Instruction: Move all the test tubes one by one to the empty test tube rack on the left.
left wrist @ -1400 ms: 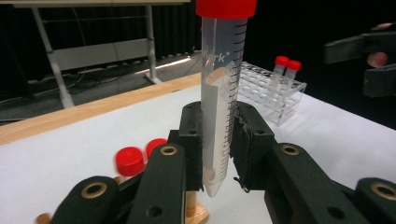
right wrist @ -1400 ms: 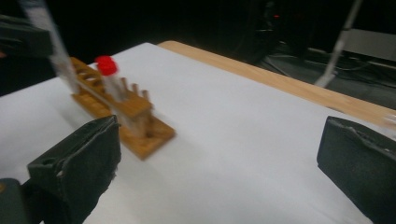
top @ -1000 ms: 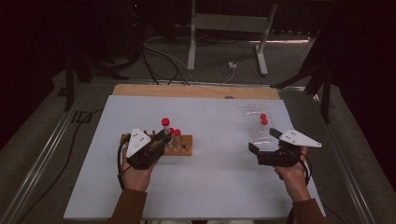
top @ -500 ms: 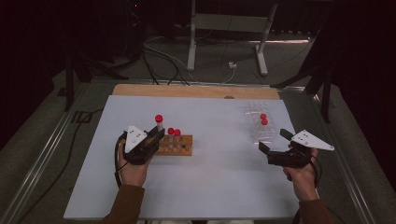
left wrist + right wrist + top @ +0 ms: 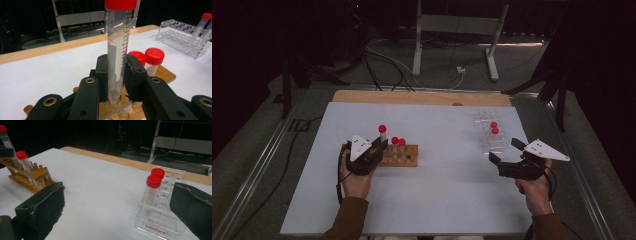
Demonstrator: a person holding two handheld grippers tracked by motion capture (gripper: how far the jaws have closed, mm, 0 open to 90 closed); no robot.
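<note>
The left gripper (image 5: 116,80) pinches a red-capped tube (image 5: 118,47) low on its clear barrel, both black pads pressed flat against its sides. The tube stands upright, its long axis vertical, the red cap at the top and the cone-shaped tip pointing down into a hole of the wooden rack (image 5: 166,72). In the high view this left gripper (image 5: 379,148) sits at the rack's left end, and the tube (image 5: 382,134) rises above the two capped tubes (image 5: 398,142) seated just to its right in the wooden rack (image 5: 404,156).

The left gripper view gives what the high view cannot: the printed scale down the barrel, a white label patch, and the tip meeting the hole's mouth. How deep the tip sits I cannot tell.

The right gripper (image 5: 506,151) hangs with its jaws spread wide and nothing between them, just near of the clear plastic rack (image 5: 492,142) at the right side of the white table (image 5: 452,200). The right gripper view shows that clear rack (image 5: 160,220) close up, with two red-capped tubes (image 5: 153,187) leaning in it, and the wooden rack (image 5: 25,173) far off at the left.
</note>
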